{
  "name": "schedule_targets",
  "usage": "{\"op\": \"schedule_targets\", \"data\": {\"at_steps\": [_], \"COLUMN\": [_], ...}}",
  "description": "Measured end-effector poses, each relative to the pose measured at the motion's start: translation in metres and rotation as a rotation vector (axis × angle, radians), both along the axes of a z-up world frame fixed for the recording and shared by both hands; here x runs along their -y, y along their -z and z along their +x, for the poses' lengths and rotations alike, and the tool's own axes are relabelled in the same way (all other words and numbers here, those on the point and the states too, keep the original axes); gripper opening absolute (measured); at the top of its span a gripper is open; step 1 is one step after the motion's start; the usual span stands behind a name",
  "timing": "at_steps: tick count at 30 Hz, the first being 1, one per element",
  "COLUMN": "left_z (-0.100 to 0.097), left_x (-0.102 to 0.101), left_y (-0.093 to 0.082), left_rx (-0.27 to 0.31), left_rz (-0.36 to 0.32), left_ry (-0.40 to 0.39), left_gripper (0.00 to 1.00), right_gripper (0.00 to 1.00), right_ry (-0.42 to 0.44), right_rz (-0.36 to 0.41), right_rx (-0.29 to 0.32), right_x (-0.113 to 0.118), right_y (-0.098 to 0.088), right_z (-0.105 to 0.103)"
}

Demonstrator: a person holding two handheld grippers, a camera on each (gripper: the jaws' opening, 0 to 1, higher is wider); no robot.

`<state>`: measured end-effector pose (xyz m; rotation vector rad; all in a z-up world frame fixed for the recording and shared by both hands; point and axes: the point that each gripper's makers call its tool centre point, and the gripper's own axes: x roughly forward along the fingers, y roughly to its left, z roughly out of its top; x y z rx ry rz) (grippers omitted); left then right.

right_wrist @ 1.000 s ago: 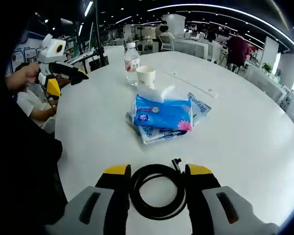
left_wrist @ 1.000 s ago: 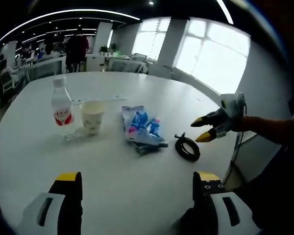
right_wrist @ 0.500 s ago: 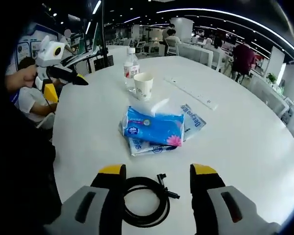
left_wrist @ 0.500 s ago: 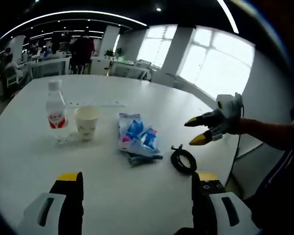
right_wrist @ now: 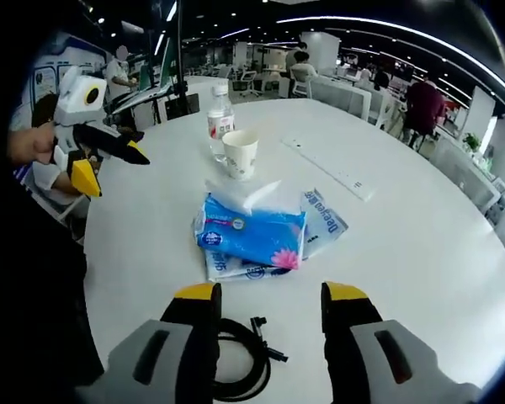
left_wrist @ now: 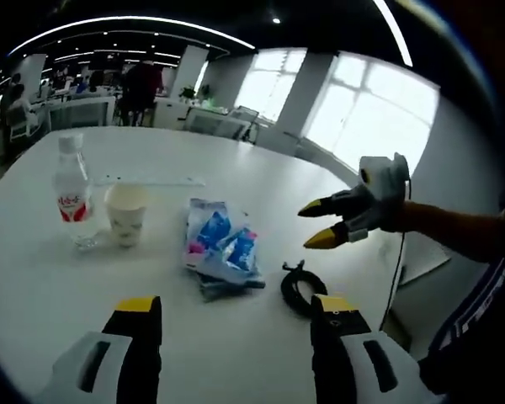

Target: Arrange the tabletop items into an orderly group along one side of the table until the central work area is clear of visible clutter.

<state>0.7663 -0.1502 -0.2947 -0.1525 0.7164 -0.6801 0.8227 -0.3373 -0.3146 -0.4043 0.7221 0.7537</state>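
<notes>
On the round white table (right_wrist: pixel 421 252) lie blue tissue packs (right_wrist: pixel 252 240) in a loose stack. Behind them stand a paper cup (right_wrist: pixel 240 153) and a water bottle (right_wrist: pixel 220 122). A black cable coil (right_wrist: pixel 240 362) rests near the table's edge, just below my right gripper (right_wrist: pixel 271 295), which is open and holds nothing. The left gripper view shows the same tissue packs (left_wrist: pixel 219 248), cup (left_wrist: pixel 124 215), bottle (left_wrist: pixel 71 202) and cable coil (left_wrist: pixel 301 290). My left gripper (left_wrist: pixel 236 307) is open and empty, short of all of them. The right gripper (left_wrist: pixel 313 225) hovers open above the coil.
A white power strip (right_wrist: pixel 332 172) lies flat behind the tissue packs. The left gripper (right_wrist: pixel 109 168) hangs open off the table's left edge, held by a hand. Desks, chairs and people fill the office beyond the table. Bright windows stand behind the table (left_wrist: pixel 67 286).
My right gripper has drawn back from the cable coil, which stayed on the table and now lies nearer the view's bottom. The left gripper view has shifted slightly.
</notes>
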Motion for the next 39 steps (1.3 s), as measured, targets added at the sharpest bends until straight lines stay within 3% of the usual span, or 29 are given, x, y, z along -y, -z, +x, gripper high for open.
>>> {"op": "schedule_targets", "data": {"at_steps": [9, 14, 19, 21, 27, 31, 39], "left_z": [0.012, 0.017, 0.028, 0.032, 0.046, 0.053, 0.055], "left_x": [0.017, 0.031, 0.04, 0.043, 0.046, 0.048, 0.051], "left_y": [0.004, 0.015, 0.028, 0.032, 0.043, 0.047, 0.054], "left_rx": [-0.018, -0.033, -0.053, -0.067, -0.107, -0.141, -0.184], "left_rz": [-0.048, -0.018, -0.004, -0.003, -0.016, -0.033, -0.022], "left_ry": [-0.024, -0.002, -0.012, -0.016, -0.06, -0.091, -0.098], "left_gripper": [0.57, 0.52, 0.47, 0.42, 0.41, 0.41, 0.38], "right_gripper": [0.34, 0.29, 0.22, 0.19, 0.18, 0.19, 0.15], "right_ry": [-0.048, -0.043, -0.086, -0.075, -0.023, 0.019, 0.047], "right_rz": [-0.029, -0.038, -0.137, -0.129, -0.111, -0.06, -0.018], "right_rx": [0.001, 0.006, 0.012, 0.007, 0.006, -0.002, -0.032], "right_x": [-0.003, -0.003, 0.002, 0.001, 0.0, -0.003, -0.011], "right_y": [0.005, 0.007, 0.016, 0.017, 0.018, 0.018, 0.022], "right_z": [0.013, 0.022, 0.029, 0.032, 0.042, 0.052, 0.062]}}
